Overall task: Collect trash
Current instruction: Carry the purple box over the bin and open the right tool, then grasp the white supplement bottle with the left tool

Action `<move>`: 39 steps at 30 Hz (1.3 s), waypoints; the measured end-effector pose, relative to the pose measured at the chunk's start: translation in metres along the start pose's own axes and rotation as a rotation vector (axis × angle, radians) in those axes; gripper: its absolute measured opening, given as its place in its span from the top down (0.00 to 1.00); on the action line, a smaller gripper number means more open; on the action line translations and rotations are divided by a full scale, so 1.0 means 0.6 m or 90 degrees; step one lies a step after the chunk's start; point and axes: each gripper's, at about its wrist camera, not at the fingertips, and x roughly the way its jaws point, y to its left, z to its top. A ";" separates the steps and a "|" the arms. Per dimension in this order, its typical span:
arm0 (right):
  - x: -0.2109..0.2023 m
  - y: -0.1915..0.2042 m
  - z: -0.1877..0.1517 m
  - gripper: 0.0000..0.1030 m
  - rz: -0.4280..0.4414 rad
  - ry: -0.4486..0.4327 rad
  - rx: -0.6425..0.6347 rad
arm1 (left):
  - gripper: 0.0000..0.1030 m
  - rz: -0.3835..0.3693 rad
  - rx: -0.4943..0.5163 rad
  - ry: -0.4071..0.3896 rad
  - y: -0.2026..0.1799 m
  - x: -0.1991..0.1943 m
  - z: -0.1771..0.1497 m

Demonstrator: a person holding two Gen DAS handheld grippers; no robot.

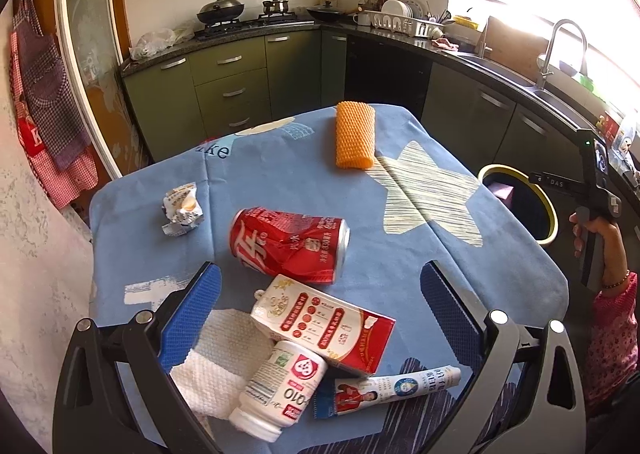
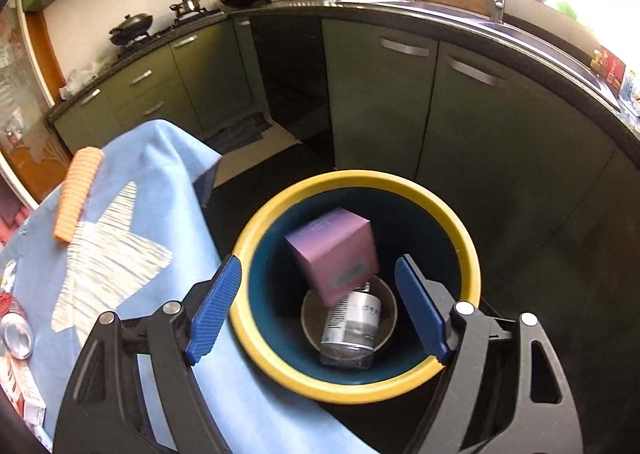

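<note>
So the right gripper is hanging right over the round bin with the yellow rim and dark blue inside, jaws spread wide with nothing between them. A lilac cardboard box sits tilted in the bin on top of a silver tin can, so it looks like those 2 are done. The left gripper is over the blue star-print tablecloth, jaws also wide open and gripping nothing, with the pile right under it: a dented red cola can on its side, a red and white carton touching it, a white plastic bottle with a red logo tucked against the carton, a squeezed white tube to the right, and a white paper towel on the left. A crumpled foil wrapper sits further left, and an orange foam net sleeve is at the far end. What could go wrong: that near pile is packed tight, so closing on the carton might also nudge the bottle or roll the can toward the edge. The bin also sits low beside the table, so a release too far out could miss it.
</note>
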 end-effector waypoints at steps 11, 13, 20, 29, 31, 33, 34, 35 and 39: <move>-0.020 0.025 -0.015 0.27 0.041 0.005 -0.024 | 0.05 -0.013 0.083 0.079 0.012 0.007 -0.037; -0.021 0.029 -0.018 0.27 0.045 0.008 -0.030 | 0.05 -0.025 0.108 0.092 0.011 0.014 -0.049; -0.026 0.038 -0.021 0.27 0.053 0.011 -0.037 | 0.26 -0.058 0.134 0.152 0.024 0.051 -0.085; -0.028 0.060 -0.027 0.27 0.064 0.017 -0.056 | 0.46 -0.071 0.130 0.204 0.046 0.096 -0.115; -0.027 0.064 -0.027 0.27 0.065 0.018 -0.058 | 0.49 -0.085 0.124 0.208 0.051 0.100 -0.118; -0.028 0.068 -0.028 0.27 0.067 0.019 -0.060 | 0.50 -0.086 0.128 0.206 0.050 0.100 -0.119; -0.027 0.069 -0.028 0.27 0.068 0.020 -0.061 | 0.50 -0.086 0.129 0.206 0.050 0.100 -0.119; -0.027 0.071 -0.028 0.27 0.069 0.021 -0.063 | 0.50 -0.086 0.131 0.206 0.049 0.100 -0.120; -0.028 0.076 -0.031 0.27 0.073 0.023 -0.068 | 0.50 -0.083 0.133 0.204 0.048 0.098 -0.121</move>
